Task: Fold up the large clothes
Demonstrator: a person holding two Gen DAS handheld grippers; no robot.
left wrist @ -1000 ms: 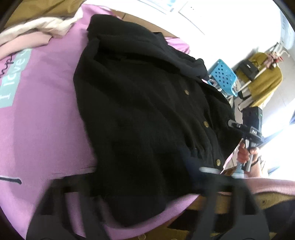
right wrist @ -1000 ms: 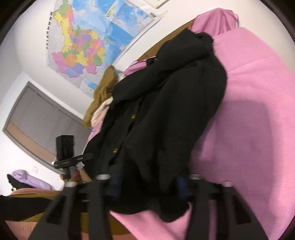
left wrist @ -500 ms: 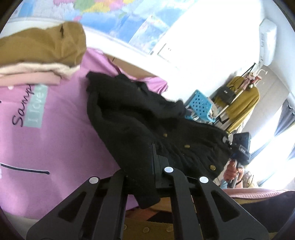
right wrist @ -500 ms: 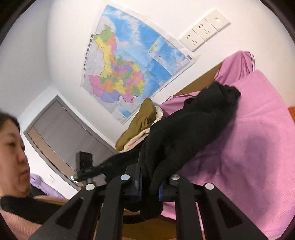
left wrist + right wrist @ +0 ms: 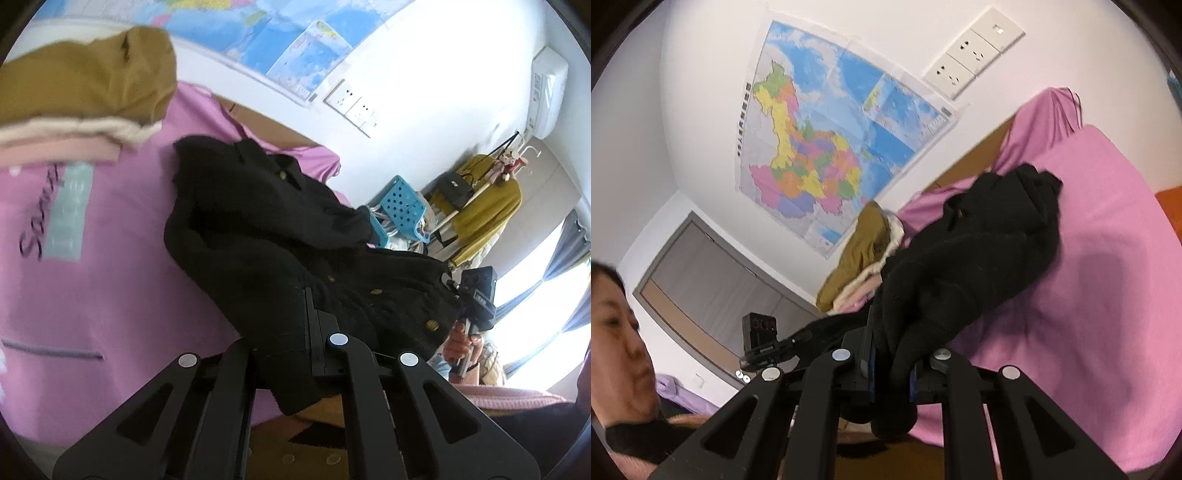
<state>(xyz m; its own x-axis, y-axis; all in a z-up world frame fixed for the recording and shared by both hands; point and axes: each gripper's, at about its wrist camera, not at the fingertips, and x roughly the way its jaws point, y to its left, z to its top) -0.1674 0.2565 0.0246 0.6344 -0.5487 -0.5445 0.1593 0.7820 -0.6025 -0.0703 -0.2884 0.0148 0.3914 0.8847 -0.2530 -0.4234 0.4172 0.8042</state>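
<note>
Left wrist view: the left gripper (image 5: 295, 354) is clamped on the near hem of a black cardigan (image 5: 280, 236), its 2 fingers pressed together with dark knit pinched between them. The cardigan stretches away from the fingers across a pink sheet (image 5: 110, 288), its far collar end lying on the sheet while the near edge is lifted clear of it. Gold buttons (image 5: 376, 291) run along the front placket toward the right. At upper left, a stack of folded clothes (image 5: 85, 96) — mustard on top, cream and pale pink below — sits on the sheet, well apart from the cardigan. The right gripper (image 5: 476, 299) shows at the far right, held in a hand (image 5: 460, 341) at the cardigan's other corner. Behind it stand a blue perforated basket (image 5: 402, 206) and a rack with a yellow garment (image 5: 487, 210).

Right wrist view: the right gripper (image 5: 892, 369) is closed on the cardigan (image 5: 967, 266) as well — a thick fold of black knit fills the space between the fingers and hangs below them. From there the garment runs up and away over the pink sheet (image 5: 1108, 258), its far end bunched near the headboard. The folded stack (image 5: 864, 254) lies just beyond it. The left gripper (image 5: 768, 343) is visible at lower left, with the taut hem running to it. A wall map (image 5: 820, 140) and white sockets (image 5: 975, 51) are on the wall.
</note>
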